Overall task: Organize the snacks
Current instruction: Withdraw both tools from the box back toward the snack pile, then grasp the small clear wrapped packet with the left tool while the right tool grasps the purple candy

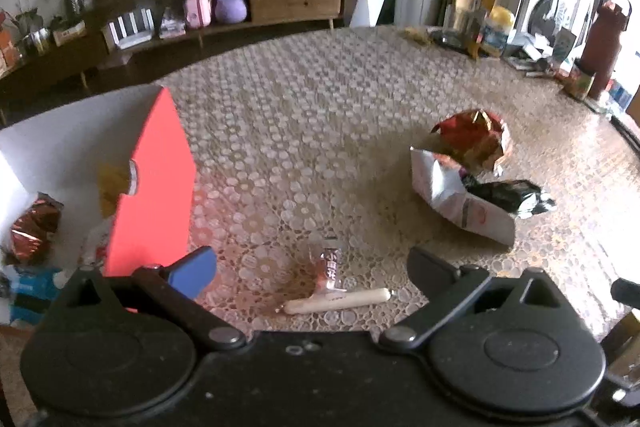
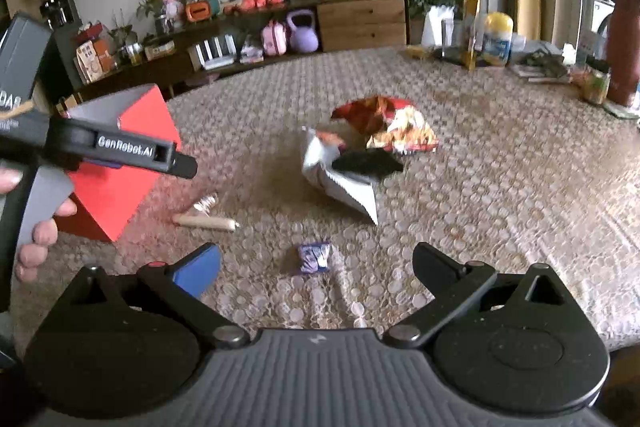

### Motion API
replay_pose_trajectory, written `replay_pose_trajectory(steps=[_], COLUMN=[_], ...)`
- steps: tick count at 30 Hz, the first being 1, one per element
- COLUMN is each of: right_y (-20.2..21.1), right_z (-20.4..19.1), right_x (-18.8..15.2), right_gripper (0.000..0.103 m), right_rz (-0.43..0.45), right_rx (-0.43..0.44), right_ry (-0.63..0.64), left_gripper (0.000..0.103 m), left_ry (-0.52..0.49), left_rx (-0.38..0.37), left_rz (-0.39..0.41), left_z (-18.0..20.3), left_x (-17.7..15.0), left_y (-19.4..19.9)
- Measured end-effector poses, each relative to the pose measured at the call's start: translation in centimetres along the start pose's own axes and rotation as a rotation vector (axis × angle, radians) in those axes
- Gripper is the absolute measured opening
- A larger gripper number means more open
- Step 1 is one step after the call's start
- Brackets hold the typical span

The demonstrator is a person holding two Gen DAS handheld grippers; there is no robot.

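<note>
Several snack packets (image 1: 34, 229) lie in the red box (image 1: 154, 187); both claws spread, empty.

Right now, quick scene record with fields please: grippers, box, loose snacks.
left gripper: jaws open, empty, above sausage stick
right gripper: jaws open, empty, above purple packet
red box: open, on table's left, several snacks inside
bag pile: red, silver and black bags, mid-table
small sachet: touching the sausage stick
</note>
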State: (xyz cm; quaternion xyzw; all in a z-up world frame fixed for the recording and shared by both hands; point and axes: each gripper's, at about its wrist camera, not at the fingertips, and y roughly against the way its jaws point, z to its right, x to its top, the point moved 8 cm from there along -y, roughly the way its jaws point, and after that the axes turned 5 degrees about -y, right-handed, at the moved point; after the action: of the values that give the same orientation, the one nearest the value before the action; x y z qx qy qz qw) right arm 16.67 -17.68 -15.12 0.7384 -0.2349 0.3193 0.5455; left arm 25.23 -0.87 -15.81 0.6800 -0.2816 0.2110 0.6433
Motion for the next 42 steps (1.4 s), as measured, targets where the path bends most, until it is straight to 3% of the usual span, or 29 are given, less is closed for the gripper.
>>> replay_pose_trajectory(steps=[8,13,15,20,25,28,34,42], right_y=[-3.0,-4.7,-5.2,-6.3,-7.0,-7.1,-7.1,-6.6], right_z=[-0.2,-0.5,-0.6,-0.6,-0.9,-0.9,-0.6,-0.7], right_x=[-1.0,-1.2,-1.3,-1.3,-1.3,-1.2,-1.2,-0.9], right_gripper=[0.102,0.090,0.078,0.064,0.061,0.051,0.033,0.027], right_rz=[-0.049,-0.070,-0.078,-0.101,-0.101,-0.097,-0.084,-0.069], right_rx=[0.013,0.022,0.018,0.014,-0.005,-0.032,-0.071,-0.059], right_ry=[-0.021,-0.024,-0.018,-0.021,0.005,0.030,0.052,0.037], left_gripper=[0.086,0.078,0.075,0.061,0.048,0.044,0.016,0.013], left_ry=[-0.003,0.030,0.053,0.067,0.058,0.029,0.009,0.006], left_rx=[0.000,0.000,-0.002,0.000,-0.021,-0.010,-0.022,-0.027], left_rz=[-0.054,-0.090,-0.107,-0.119,-0.127,-0.118,-0.095,-0.076], left_z=[0.4,0.0,-0.4,-0.8,-0.3,0.0,0.4,0.4], left_x=[-0.4,-0.7,-1.0,-1.2,-1.4,-1.5,-1.5,-1.3], left_y=[-3.2,-4.7,-5.3,-6.1,-6.6,-6.6,-6.2,-5.6])
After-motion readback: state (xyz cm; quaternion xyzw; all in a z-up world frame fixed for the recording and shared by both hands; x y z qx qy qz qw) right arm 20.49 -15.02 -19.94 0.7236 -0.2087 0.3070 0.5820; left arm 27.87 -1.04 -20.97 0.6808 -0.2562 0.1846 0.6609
